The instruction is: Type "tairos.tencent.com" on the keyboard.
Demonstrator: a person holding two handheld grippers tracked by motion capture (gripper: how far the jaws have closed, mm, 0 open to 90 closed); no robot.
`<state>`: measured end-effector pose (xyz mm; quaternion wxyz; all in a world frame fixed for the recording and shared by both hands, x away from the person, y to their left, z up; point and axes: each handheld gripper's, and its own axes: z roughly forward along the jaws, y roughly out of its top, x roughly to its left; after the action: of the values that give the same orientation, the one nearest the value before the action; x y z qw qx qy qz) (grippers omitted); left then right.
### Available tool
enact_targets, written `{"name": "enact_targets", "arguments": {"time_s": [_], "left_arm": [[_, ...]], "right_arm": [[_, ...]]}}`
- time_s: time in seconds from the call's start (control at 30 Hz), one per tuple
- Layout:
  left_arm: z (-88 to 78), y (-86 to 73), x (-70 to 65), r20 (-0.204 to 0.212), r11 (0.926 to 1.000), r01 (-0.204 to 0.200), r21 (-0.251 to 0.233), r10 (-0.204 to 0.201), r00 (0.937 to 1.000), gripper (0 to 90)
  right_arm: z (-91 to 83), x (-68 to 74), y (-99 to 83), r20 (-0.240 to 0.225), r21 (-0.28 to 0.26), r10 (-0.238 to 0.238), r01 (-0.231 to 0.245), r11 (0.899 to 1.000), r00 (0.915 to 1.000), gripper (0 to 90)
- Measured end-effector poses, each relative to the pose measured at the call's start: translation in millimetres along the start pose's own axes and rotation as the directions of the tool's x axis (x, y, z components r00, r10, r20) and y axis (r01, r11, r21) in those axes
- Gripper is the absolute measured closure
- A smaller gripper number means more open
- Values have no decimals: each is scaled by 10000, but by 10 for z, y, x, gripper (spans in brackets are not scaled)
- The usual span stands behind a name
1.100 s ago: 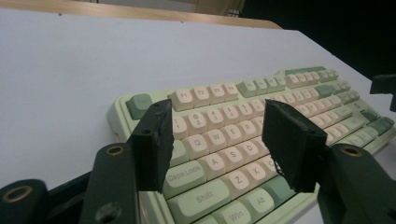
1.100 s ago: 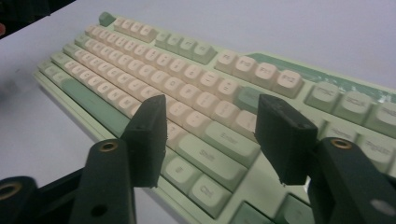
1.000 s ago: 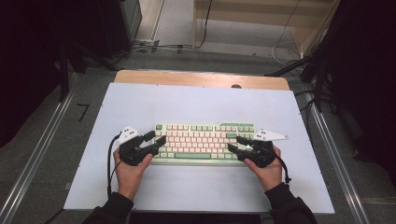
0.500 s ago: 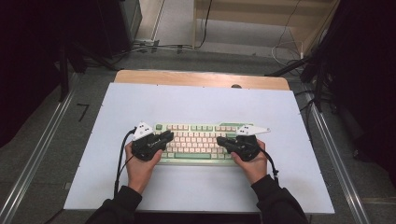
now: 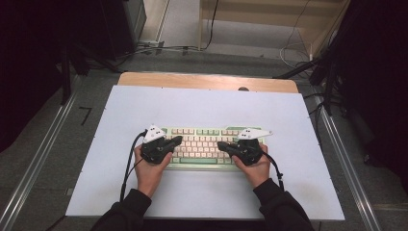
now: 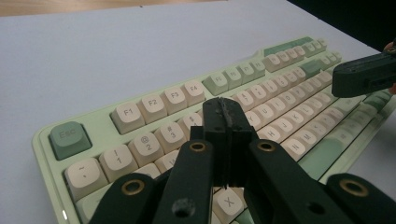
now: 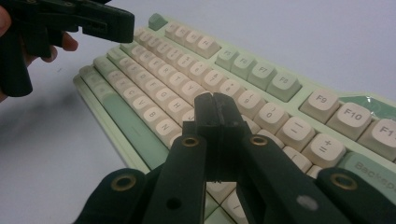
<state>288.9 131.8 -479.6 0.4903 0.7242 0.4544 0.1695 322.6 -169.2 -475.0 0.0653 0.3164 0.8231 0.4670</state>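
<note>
Now both grippers have come inward since 1 s ago, off the keyboard's (image 5: 204,147) ends and over its keys; looks like typing or key-pressing, prob. about to start. Keyboard sits near the desk's (image 5: 207,108) front edge, centred. Left gripper (image 5: 174,141) and right gripper (image 5: 222,145) point at each other, jaws pressed together, empty, tips low over the keys, touching or not I can't tell.

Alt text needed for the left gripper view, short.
Closed black left tongs hover over the number row of a pale green keyboard with cream keycaps, which lies on a white table. The tip of the right tongs enters at the right edge.
</note>
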Motion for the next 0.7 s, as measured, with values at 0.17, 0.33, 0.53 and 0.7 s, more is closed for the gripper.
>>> {"name": "enact_targets", "arguments": {"time_s": [0.17, 0.33, 0.53, 0.7], "left_arm": [[26, 4, -20, -8, 9999, -103, 31, 103, 9999, 900], [73, 7, -48, 132, 9998, -129, 128, 127, 9998, 900], [141, 26, -92, 300, 9995, -275, 138, 271, 9992, 900], [213, 34, -118, 313, 9991, -362, 209, 355, 9989, 900]], "right_arm": [[9, 10, 0, 72, 14, -68, 68, 10000, 10000, 882], [19, 19, -2, 164, 69, -153, 152, 9999, 9997, 882], [26, 27, -5, 208, 30, -181, 181, 9998, 9996, 882], [23, 29, -6, 317, -27, -205, 206, 9998, 9993, 882]]}}
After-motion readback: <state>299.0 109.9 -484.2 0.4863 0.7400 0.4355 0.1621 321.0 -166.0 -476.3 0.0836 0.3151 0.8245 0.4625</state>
